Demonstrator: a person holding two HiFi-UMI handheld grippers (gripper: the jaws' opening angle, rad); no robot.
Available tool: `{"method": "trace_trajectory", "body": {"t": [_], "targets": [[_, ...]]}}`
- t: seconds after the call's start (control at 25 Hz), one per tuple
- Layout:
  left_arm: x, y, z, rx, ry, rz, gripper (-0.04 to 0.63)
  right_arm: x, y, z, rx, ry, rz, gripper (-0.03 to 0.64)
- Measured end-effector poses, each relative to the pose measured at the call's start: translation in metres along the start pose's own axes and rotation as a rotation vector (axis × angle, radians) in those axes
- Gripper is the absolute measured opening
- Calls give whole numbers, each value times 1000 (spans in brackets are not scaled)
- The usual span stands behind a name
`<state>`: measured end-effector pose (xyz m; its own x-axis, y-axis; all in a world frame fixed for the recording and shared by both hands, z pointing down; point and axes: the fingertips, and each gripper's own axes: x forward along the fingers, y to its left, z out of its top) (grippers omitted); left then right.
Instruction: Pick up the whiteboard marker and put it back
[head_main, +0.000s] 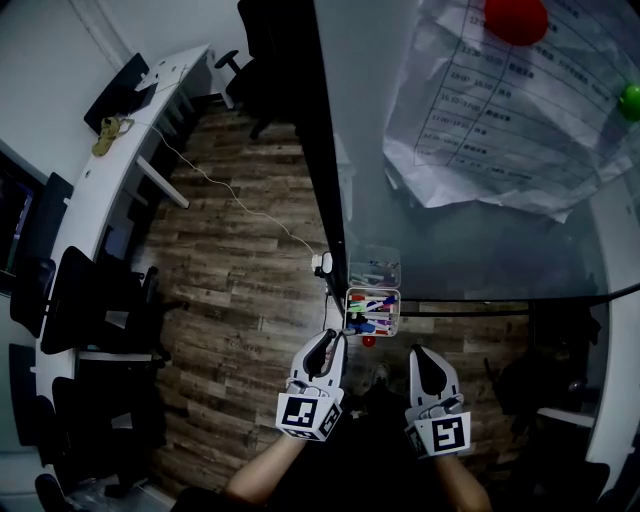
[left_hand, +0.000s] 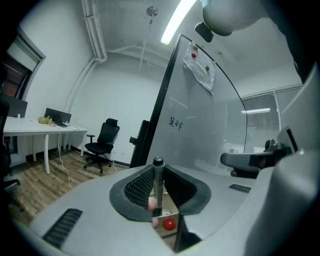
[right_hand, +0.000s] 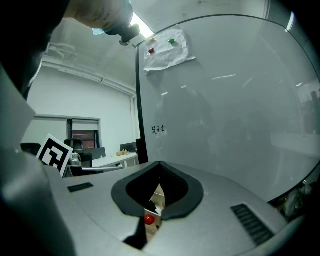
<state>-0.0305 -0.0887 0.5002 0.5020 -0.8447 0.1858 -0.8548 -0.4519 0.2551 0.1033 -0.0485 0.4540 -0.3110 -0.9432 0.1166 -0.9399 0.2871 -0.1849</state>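
The lower end of the marker (left_hand: 158, 181) is hidden behind the left gripper (left_hand: 158, 200). The sheet (head_main: 500, 110) runs off the top edge.

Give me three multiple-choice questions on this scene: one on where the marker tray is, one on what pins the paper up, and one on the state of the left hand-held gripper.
1. Where is the marker tray?
A. on the white desk
B. at the lower edge of the whiteboard
C. on the floor

2. What pins the paper sheet?
A. a red magnet and a green magnet
B. two blue magnets
C. strips of tape

3. The left hand-held gripper is:
A. open and empty
B. shut on the whiteboard marker
C. shut on a cable

Answers:
1. B, since the tray hangs at the board's bottom edge.
2. A, since both magnets sit on the sheet.
3. B, since the marker stands upright between its jaws.
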Motion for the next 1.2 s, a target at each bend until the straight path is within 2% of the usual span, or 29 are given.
{"method": "trace_trajectory", "body": {"t": [0.48,1.2], "targets": [[6,12,-18,-30,14,26,74,8,-3,-3,-1,20,3,14],[12,13,-35,-67,41,24,74,12,0,-9,-1,42,11,13]]}}
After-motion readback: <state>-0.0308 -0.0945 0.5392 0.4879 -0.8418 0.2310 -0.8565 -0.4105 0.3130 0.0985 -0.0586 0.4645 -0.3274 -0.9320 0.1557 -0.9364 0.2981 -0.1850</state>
